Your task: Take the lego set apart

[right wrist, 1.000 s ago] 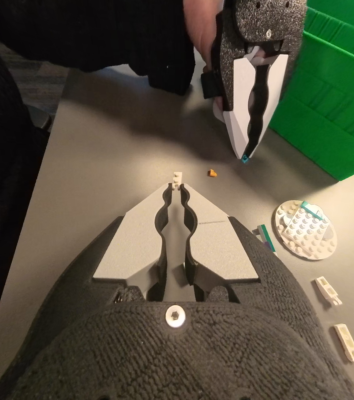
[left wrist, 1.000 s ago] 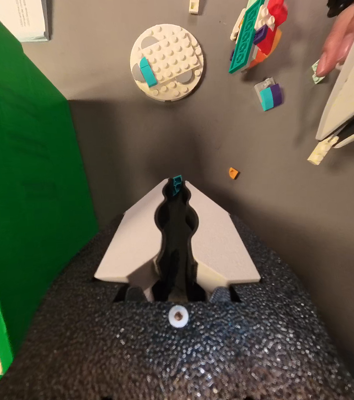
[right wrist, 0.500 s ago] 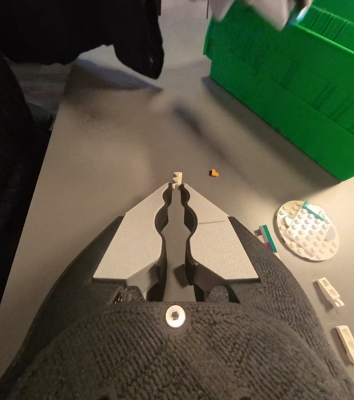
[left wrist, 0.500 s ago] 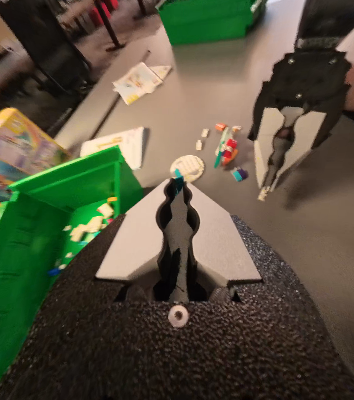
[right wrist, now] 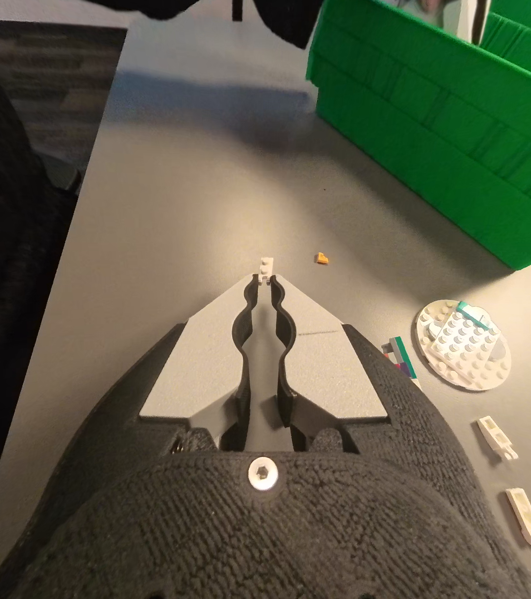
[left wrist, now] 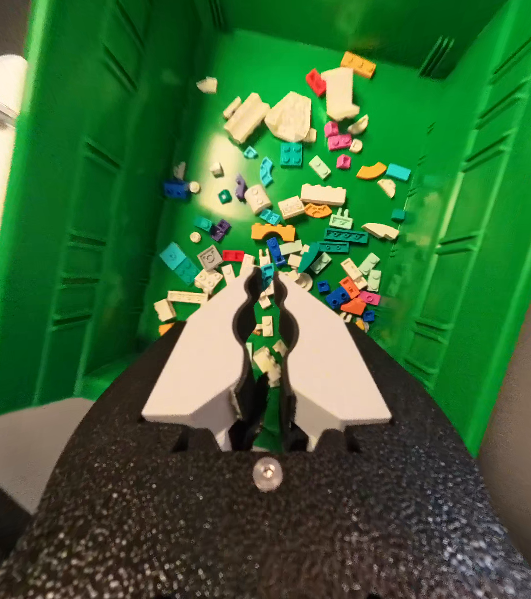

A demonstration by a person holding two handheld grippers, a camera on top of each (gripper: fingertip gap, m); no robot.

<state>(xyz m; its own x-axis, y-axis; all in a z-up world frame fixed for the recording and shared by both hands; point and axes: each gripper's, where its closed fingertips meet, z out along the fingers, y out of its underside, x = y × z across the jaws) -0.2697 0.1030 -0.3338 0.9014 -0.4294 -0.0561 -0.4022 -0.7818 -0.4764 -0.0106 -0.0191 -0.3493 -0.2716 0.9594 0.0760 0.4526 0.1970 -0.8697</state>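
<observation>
Downward over the green bin (left wrist: 95,194) with the left gripper (left wrist: 267,275), looking straight into it. Clenched lightly at the tips on a small teal piece (left wrist: 266,270), with only a narrow gap lower down between the wavy inner faces. Beneath, scattered across the bin floor, plenty of loose bricks: big white ones (left wrist: 290,120) toward the far wall, an orange arch (left wrist: 272,231) near the middle, and blue, pink, red and teal bits all around. Slightly blurred throughout, so no telling the smallest ones apart.

Low over the grey table (right wrist: 176,194) with the right gripper (right wrist: 264,278), pinching a white piece (right wrist: 266,267) by its near end — far end sticking out past the tips, studs up. Just right of that, loose on the table, a tiny orange bit (right wrist: 322,258). Farther right, a round white plate (right wrist: 462,346) lying flat, with a square white plate (right wrist: 465,337) seated on top and a teal strip (right wrist: 471,312) along its far edge. Between round plate and gripper body, a small stack (right wrist: 400,353) with a teal top edge — partly hidden behind the gripper. Nearer the camera on the right, two white clips (right wrist: 497,437) lying apart from each other. Same green bin at the table's far right corner, seen here from outside.
</observation>
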